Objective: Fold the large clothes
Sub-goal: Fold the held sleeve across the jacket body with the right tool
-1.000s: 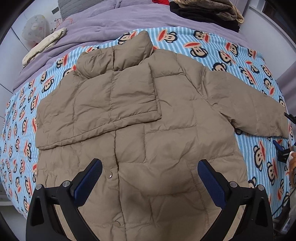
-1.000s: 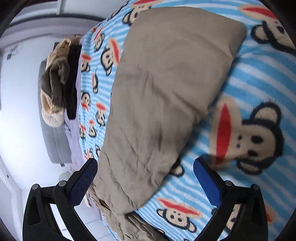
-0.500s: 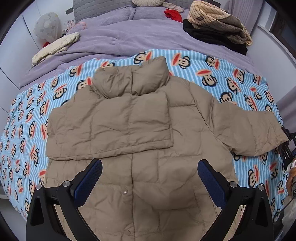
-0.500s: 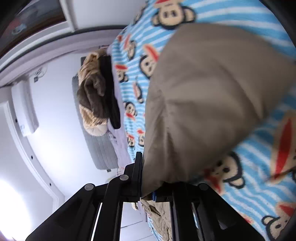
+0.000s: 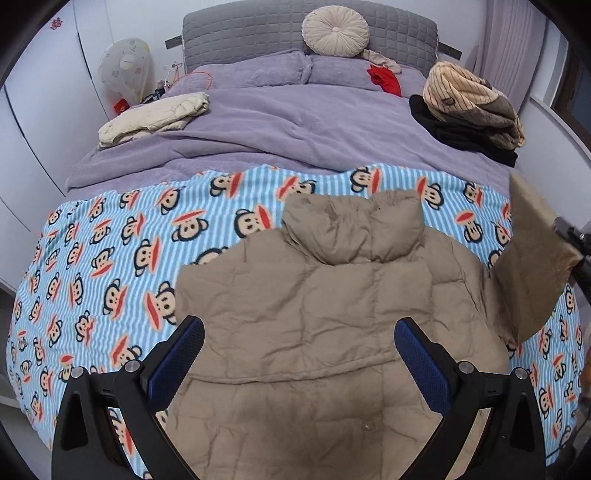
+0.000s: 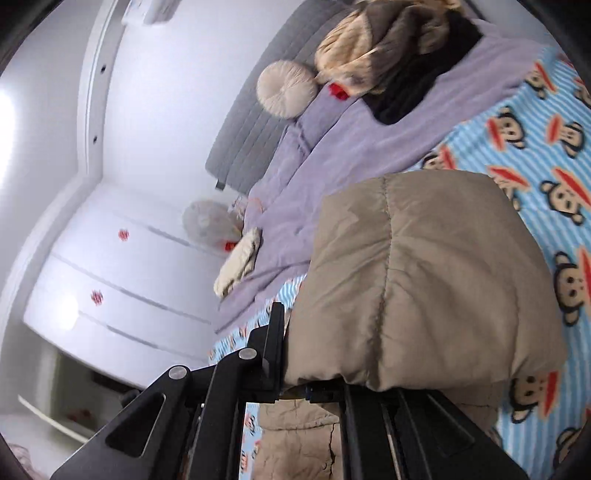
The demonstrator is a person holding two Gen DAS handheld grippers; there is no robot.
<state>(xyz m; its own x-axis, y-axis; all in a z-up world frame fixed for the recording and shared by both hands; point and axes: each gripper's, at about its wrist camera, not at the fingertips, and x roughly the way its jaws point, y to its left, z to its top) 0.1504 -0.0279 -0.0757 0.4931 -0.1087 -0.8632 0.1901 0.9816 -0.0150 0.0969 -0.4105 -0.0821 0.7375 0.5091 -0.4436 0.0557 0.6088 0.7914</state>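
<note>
Right wrist view, my right gripper (image 6: 314,391) clamped on the tan jacket sleeve (image 6: 424,280) lifted above the monkey-print blanket (image 6: 535,155), my left gripper (image 5: 299,365) spread wide, empty, jacket body (image 5: 314,302) below.

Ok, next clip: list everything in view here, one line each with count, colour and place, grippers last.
puffer jacket: one, tan, spread on the monkey blanket, one sleeve folded across the chest
raised sleeve: one, tan, lifted off the bed
monkey blanket: one, blue-striped, near half of the bed
duvet: one, lilac, far half
round cushion: one, cream, against the grey headboard
folded cream garment: one, far left of the bed
clothes pile: striped beige over black, far right
red item: one, near the pillows
fan: one, white, covered, beside the bed
left gripper: open, above the jacket
right gripper: shut on the raised sleeve
</note>
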